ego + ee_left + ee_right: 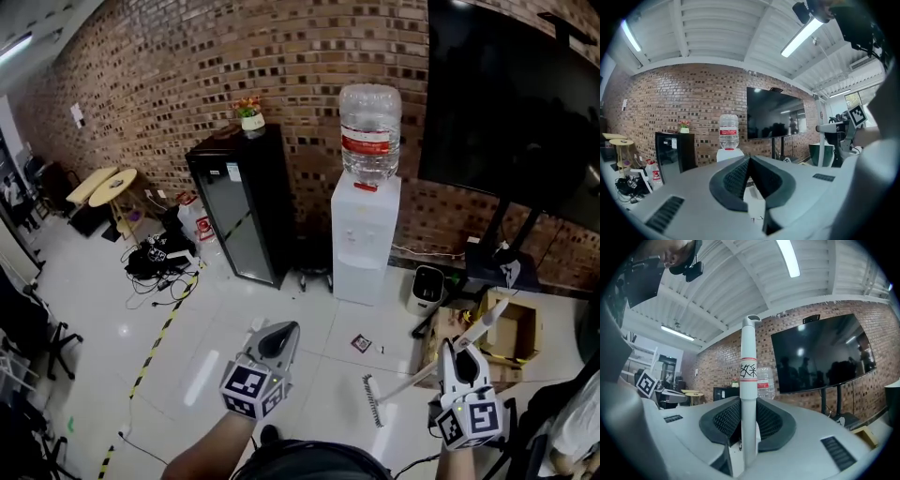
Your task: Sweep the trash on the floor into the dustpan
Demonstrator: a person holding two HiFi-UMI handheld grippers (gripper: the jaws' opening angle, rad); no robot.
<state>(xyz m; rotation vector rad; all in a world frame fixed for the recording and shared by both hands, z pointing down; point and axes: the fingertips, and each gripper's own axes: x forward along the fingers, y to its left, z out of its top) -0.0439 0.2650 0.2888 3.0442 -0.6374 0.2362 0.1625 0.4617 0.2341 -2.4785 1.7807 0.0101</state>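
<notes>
Right gripper (458,356) clamped on white plastic broom handle (748,352). Shaft pinched dead centre between the ribbed black pads (725,420), sticking out well past the fingertips. Brush head (373,401) down on white tile floor (234,309), near-left of that gripper. Small dark square scrap of trash (361,343) just beyond brush head, apart from it, in front of white water dispenser (366,239). Left gripper (278,336) pinched fully together on nothing, left of scrap.

- Your floor (94,309) is glossy white tile, with striped tape (156,343) running across the lower left.
- Cables (155,258) lie tangled at the left.
- A scrap (362,343) sits at centre, near the cooler (366,239).
- A box (511,330) sits at the right.
</notes>
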